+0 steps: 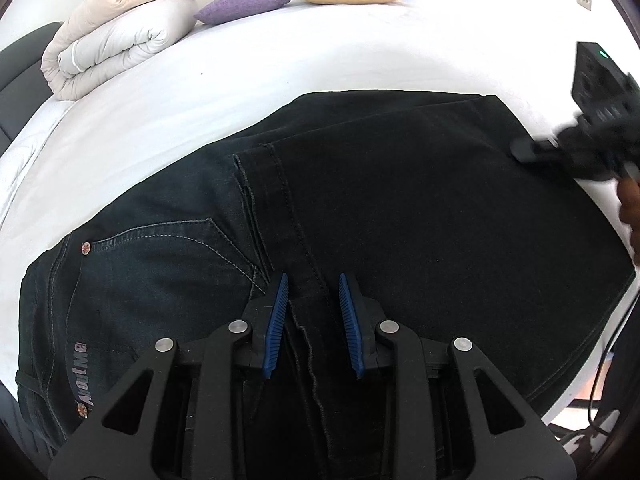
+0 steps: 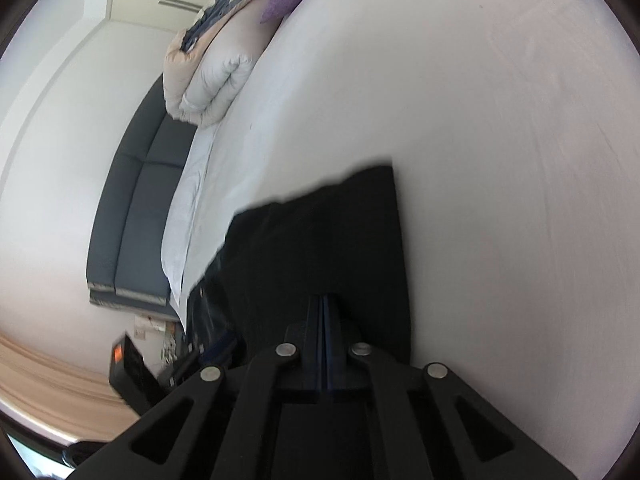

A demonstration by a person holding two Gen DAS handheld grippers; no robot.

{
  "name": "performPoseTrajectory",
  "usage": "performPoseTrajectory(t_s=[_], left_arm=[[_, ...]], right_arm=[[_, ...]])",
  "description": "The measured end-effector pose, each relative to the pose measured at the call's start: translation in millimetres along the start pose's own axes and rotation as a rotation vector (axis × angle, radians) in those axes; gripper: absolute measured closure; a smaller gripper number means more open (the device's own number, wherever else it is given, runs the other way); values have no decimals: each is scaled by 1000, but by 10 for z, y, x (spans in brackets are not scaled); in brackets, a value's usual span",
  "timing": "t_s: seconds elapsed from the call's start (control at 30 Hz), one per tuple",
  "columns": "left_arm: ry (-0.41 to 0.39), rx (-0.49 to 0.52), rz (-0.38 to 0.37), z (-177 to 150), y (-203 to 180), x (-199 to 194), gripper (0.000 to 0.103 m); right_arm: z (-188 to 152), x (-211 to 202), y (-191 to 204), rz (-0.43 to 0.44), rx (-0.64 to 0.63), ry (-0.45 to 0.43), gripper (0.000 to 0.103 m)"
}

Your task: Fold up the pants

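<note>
We take the hem (image 1: 256, 160) as our landmark. The pants (image 1: 400, 216) lie flat on the bed (image 1: 280, 64), legs doubled over the seat, long axis running across the left wrist view. Our left gripper (image 1: 313, 322) sits just below the hem, jaws parted astride a seam; whether they pinch cloth we cannot tell. Our right gripper (image 2: 323, 344), jaws clenched together on nothing visible, sits at the fold end far from the hem.
</note>
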State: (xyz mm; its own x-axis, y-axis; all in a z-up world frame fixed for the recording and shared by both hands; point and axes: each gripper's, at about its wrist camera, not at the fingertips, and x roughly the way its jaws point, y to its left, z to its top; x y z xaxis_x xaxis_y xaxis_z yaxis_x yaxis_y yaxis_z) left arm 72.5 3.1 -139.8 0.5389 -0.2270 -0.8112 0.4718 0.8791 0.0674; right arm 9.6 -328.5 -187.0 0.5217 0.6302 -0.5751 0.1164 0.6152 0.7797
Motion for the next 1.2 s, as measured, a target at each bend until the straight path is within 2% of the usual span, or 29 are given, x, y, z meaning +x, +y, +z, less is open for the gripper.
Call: performPoseTrajectory(t_s=[0.33, 0.53, 0.77, 0.87, 0.97, 1.0, 1.03, 1.07, 1.1, 1.13, 1.2], left_arm=[[-4, -10, -8, -24, 107, -28, 77], [-8, -10, -7, -53, 133, 2, 77], [-12, -33, -17, -65, 167, -1, 77], [-25, -90, -44, -83, 255, -66, 77], [-52, -249, -137, -220, 500, -255, 76], [-75, -317, -176, -316, 620, -351, 67], [-95, -367, -195, -402, 717, -428, 53], [-130, -440, -216, -536, 863, -548, 17], [-168, -503, -227, -657, 991, -657, 1], [-225, -598, -237, -837, 1177, -811, 1], [-273, -729, -264, -1083, 1455, -977, 1]], right_arm=[[-798, -242, 72, 27, -19, 48, 102], [-1075, -335, 171, 10, -22, 50, 102], [-1219, -334, 181, -31, -46, 17, 103], [-1227, -317, 84, 4, -20, 2, 103], [-1252, -340, 57, 16, -15, -9, 103], [-1256, -342, 64, 11, -20, -12, 103], [-1256, -345, 60, 13, -18, -16, 103], [-1254, -348, 57, 17, -14, -20, 103], [-1255, -354, 52, 24, -12, -28, 103], [-1261, -361, 57, 27, -16, -38, 103], [-1276, -371, 68, 28, -25, -58, 103]])
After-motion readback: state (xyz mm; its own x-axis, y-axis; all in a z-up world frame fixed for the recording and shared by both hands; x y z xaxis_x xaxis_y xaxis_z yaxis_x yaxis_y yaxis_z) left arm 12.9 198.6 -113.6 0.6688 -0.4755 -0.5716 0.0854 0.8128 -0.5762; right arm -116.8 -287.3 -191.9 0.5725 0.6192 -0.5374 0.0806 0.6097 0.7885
